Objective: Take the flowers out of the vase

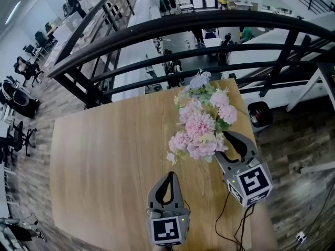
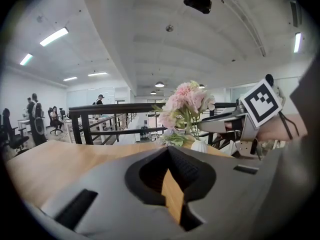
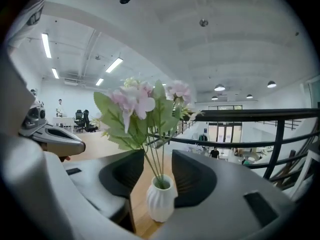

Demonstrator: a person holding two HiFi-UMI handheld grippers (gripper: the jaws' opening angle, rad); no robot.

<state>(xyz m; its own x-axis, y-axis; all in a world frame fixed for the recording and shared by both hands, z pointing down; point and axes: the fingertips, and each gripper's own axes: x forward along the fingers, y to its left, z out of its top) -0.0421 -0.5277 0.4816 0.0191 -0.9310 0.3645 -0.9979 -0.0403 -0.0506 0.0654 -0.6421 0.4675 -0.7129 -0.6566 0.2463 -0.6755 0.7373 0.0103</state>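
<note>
No word, number or brand can be read in any view. The only sign-like marks are black-and-white square patterns. The left marker (image 1: pixel 167 230) is on the cube of the left gripper (image 1: pixel 170 174), at the near edge of the table (image 1: pixel 104 156). The right marker (image 1: pixel 253 182) is on the cube of the right gripper (image 1: pixel 232 140), by the table's right edge. Both show blocky shapes, not letters or digits.

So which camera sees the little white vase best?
The right gripper view: the vase is close and whole. The left gripper view shows just its small top; in the head view the flowers hide it.
</note>
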